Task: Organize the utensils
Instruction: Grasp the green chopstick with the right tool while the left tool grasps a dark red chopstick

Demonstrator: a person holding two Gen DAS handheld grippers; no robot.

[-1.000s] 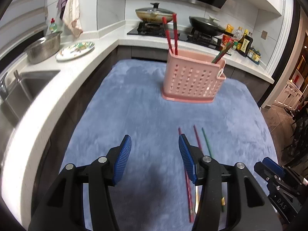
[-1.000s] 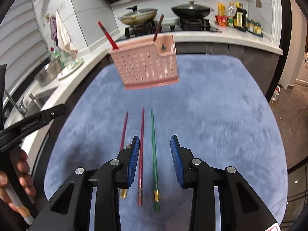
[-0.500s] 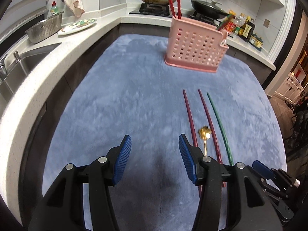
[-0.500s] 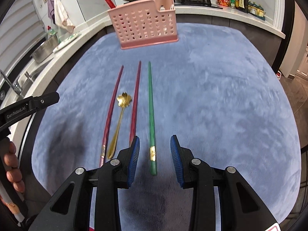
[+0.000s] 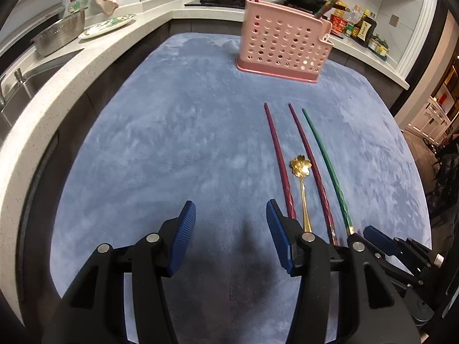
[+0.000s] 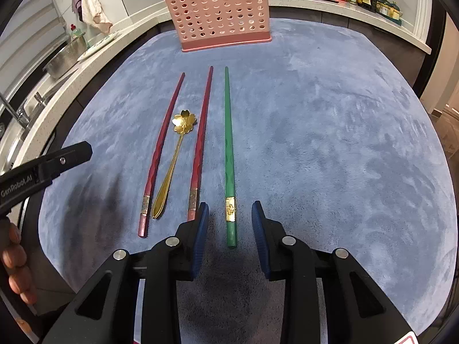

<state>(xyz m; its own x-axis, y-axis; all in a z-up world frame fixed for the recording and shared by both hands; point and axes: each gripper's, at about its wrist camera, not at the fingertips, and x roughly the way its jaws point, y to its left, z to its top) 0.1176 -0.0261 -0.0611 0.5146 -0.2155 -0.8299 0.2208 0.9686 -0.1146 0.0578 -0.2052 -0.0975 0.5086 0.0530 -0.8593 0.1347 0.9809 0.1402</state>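
On the blue mat (image 6: 330,132) lie four loose utensils side by side: two red chopsticks, the left red chopstick (image 6: 162,154) and the right red chopstick (image 6: 200,143), one green chopstick (image 6: 229,149) and one gold spoon (image 6: 173,166) with a flower-shaped bowl, between the two red ones. At the far edge stands one pink holder (image 6: 219,14); three or four sticks rise from it, but their tops are cut off. Both grippers are released and hold nothing. The right gripper (image 6: 228,232) hovers with the thick end of the green chopstick between its fingers, apart from both pads. The left gripper (image 5: 231,235) hangs over bare mat, and its right finger (image 5: 279,238) hides the near ends of the left red chopstick and the spoon.
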